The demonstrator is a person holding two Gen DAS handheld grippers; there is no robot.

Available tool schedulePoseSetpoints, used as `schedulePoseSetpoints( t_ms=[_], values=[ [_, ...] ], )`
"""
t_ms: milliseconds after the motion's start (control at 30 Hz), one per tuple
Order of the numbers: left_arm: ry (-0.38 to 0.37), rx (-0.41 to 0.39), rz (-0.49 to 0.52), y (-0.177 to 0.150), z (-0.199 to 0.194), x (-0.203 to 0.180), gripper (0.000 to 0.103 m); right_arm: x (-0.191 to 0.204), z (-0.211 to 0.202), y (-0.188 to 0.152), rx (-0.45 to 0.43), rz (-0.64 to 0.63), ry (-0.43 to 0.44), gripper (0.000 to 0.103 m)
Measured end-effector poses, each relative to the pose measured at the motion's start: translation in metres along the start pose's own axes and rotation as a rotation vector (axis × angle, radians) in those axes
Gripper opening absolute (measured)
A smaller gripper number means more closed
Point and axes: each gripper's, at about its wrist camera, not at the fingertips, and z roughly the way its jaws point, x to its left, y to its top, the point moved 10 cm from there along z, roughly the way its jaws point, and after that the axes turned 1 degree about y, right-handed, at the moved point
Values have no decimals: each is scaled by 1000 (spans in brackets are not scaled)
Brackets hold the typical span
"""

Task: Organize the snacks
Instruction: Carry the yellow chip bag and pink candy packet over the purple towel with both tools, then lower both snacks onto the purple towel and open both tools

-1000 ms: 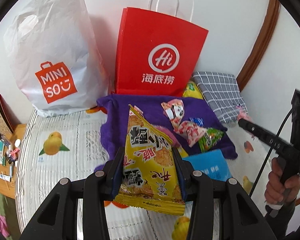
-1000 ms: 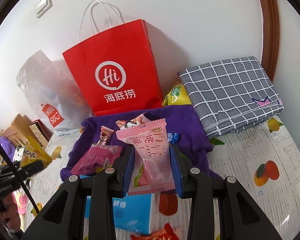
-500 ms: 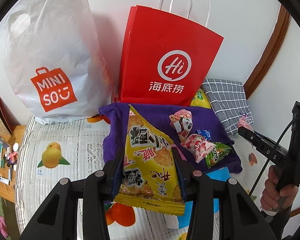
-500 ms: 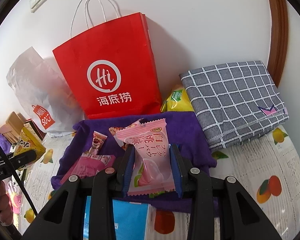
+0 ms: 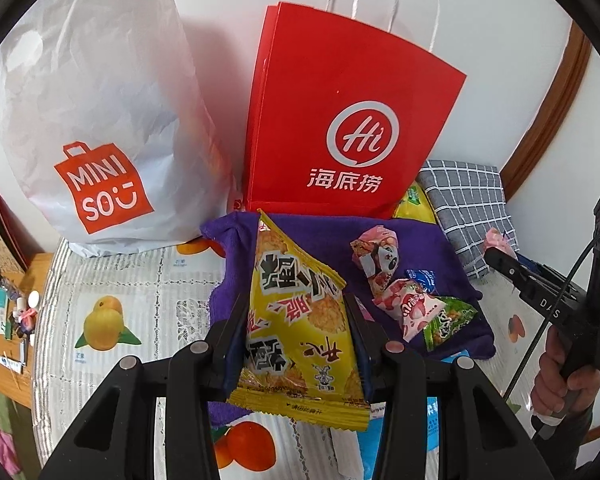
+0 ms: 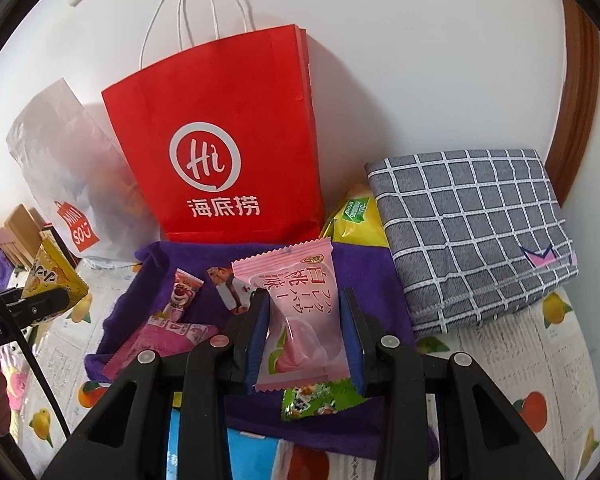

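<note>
Two grips: one snack was held in each gripper, both lifted clear of the bed, judged so that two packets could be sorted in one pass.
Left gripper [image 5: 296, 344]: its jaws were closed partway onto the yellow snack packet [image 5: 300, 320], which was pinched across its width with the sealed bottom edge hanging toward the camera and its pointed top standing up; that upright hold was judged to suit dropping it into a bag mouth.
Right gripper [image 6: 304, 332]: its jaws were drawn in tight on the pink peach candy packet [image 6: 300, 312], gripped at the sides around the lump inside, so that the flat wrapper could not slip out.
Green packet [image 6: 320, 398]: it lay on the cloth just below the pink packet, not held.
Purple towel [image 5: 324, 236]: it was spread on the fruit-print sheet [image 5: 112, 292] as a staging patch, and the loose sweets were kept gathered on it, among them a strawberry-print packet [image 5: 410, 306] and a panda-print wrapper [image 5: 374, 256].
Red paper bag [image 5: 344, 120]: it stood upright against the wall directly behind the towel, handles up, judged to be a likely destination.
White plastic bag [image 5: 96, 120]: it stood beside the red one, to its left.
Grey checked cloth [image 6: 472, 232]: it was folded at the right, with a yellow bag [image 6: 356, 216] wedged between it and the red bag.
</note>
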Motion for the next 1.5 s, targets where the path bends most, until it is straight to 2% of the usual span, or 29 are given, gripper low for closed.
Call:
schedulePoseSetpoints(
  t_ms=[200, 467, 700, 1200, 1267, 1333, 1433, 1500],
  values=[
    [9, 30, -18, -2, 21, 3, 42, -2, 20, -6, 27, -18, -5, 35],
    [7, 73, -19, -8, 45, 6, 42, -8, 53, -27, 106, -34, -11, 35],
    [-5, 106, 7, -16, 62, 1, 42, -12, 68, -41, 153, -26, -7, 35],
    [-14, 131, 36, -25, 69, -9, 42, -11, 75, -47, 197, -52, -7, 37],
    [-17, 132, 38, -26, 69, -11, 42, -10, 74, -47, 200, -54, -2, 38],
    [-17, 134, 42, -26, 69, -11, 42, -10, 72, -45, 195, -57, -5, 47],
    [-19, 133, 41, -25, 68, -11, 42, -9, 67, -43, 186, -55, -10, 48],
    [-22, 132, 33, -24, 67, -10, 47, -8, 63, -42, 184, -52, -5, 48]
  ],
)
